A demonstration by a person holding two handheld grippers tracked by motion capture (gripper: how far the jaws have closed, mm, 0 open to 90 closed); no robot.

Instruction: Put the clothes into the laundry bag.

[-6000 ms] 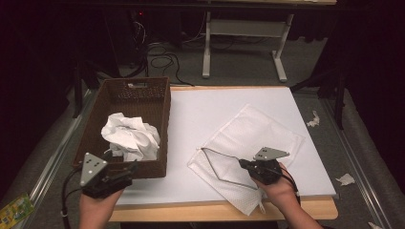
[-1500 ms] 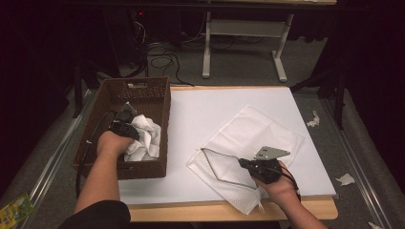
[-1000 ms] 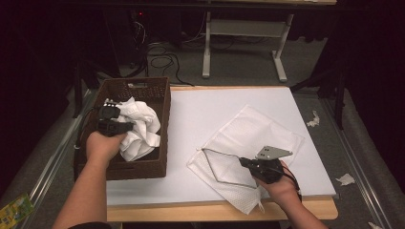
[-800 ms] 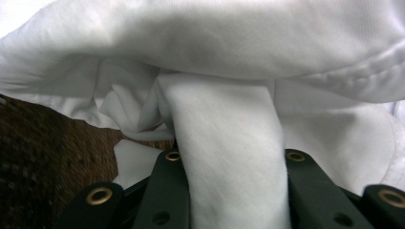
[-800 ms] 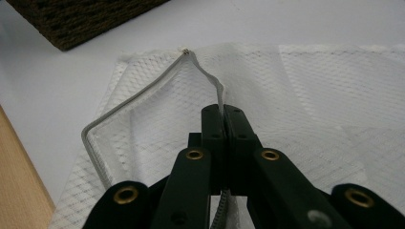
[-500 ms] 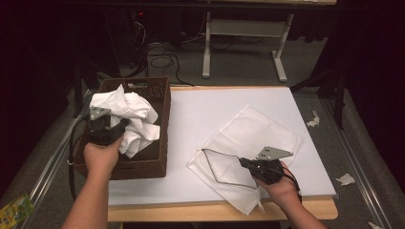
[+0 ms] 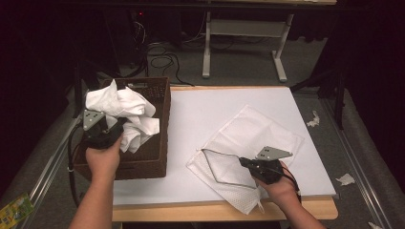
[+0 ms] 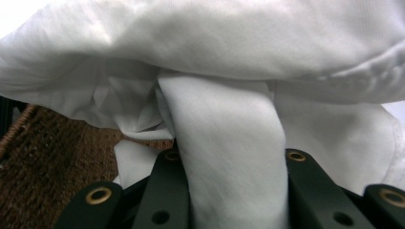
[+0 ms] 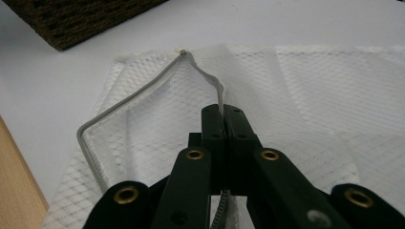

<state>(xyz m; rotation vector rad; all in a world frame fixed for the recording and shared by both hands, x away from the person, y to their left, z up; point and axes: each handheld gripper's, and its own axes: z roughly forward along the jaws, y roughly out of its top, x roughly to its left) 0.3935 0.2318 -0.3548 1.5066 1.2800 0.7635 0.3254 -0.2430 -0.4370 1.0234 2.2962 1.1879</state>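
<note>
A crumpled white cloth point(image 7: 122, 112) hangs lifted above the brown woven basket point(image 7: 155, 157) at the table's left. My left gripper point(image 7: 113, 130) is shut on a fold of this white cloth point(image 8: 229, 157), which rises between its jaws. A white mesh laundry bag point(image 7: 258, 136) lies flat on the white table top, its zippered mouth pulled open toward the basket. My right gripper point(image 7: 244, 162) is shut on the upper zipper edge point(image 9: 217, 90) of the mesh bag point(image 9: 305, 86) and holds that edge raised.
The basket point(image 9: 76, 19) stands at the table's left edge. Scraps of white paper point(image 7: 314, 118) lie on the grey floor to the right. A white table frame point(image 7: 239, 28) and cables stand beyond the far edge. A wooden strip point(image 7: 215, 210) borders the near edge.
My left gripper went into the basket, took hold of the white cloth and has drawn it up and toward the basket's near left. The right gripper has kept still on the bag's edge.
</note>
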